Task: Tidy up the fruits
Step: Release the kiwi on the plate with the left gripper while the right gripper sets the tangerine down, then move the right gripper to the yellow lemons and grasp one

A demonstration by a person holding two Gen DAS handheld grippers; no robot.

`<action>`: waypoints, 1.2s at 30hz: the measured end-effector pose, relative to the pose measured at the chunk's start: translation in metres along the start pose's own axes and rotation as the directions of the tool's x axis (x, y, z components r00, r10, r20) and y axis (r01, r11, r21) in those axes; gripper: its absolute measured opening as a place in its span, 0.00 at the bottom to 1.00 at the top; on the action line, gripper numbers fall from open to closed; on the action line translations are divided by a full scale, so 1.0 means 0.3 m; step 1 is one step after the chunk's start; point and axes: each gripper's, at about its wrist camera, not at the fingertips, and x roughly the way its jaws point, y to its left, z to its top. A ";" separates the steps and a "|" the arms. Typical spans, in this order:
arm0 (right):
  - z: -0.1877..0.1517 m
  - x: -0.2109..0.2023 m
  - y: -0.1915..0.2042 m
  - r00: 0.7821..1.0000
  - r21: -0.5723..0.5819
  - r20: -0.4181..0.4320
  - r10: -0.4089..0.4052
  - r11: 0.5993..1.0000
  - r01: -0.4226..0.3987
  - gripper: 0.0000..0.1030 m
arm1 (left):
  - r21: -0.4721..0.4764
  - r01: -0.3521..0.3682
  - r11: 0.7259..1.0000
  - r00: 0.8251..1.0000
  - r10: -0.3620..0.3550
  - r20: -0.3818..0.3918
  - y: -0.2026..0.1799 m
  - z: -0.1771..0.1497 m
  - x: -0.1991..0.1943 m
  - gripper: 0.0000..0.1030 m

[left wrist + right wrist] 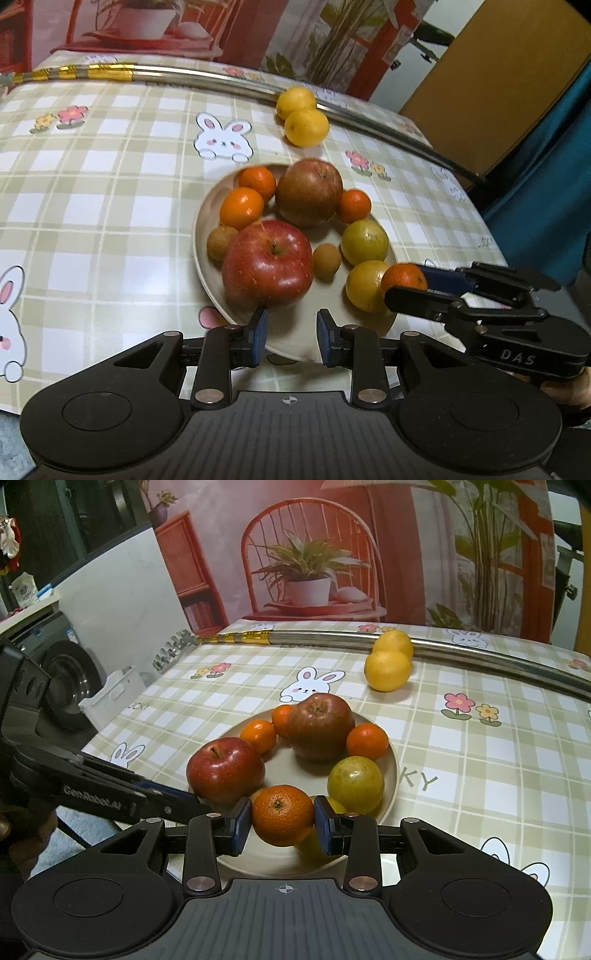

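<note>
Right gripper (283, 825) pinches mandarin (283, 814) (yellow citrus (334, 805) crowds behind), plate (391, 775).

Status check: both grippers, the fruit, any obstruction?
Right gripper shut on small orange mandarin over beige round plate. Left gripper open, empty, near shiny red apple. Two yellow lemons off-plate. No obstruction.

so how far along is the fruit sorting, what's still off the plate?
Mostly done: two apples, small oranges and green-yellow citrus already sit on the plate. In hand: the right gripper is shut on a mandarin over the plate's near edge. The left gripper is open and holds nothing. Left: two lemons lie on the tablecloth by the metal rail.
</note>
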 end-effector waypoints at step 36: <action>0.007 0.174 0.111 0.984 -0.116 -0.163 0.067 0.989 -0.087 0.32 | -0.048 -0.073 0.996 0.975 0.081 0.206 0.073 0.023 -0.116 0.30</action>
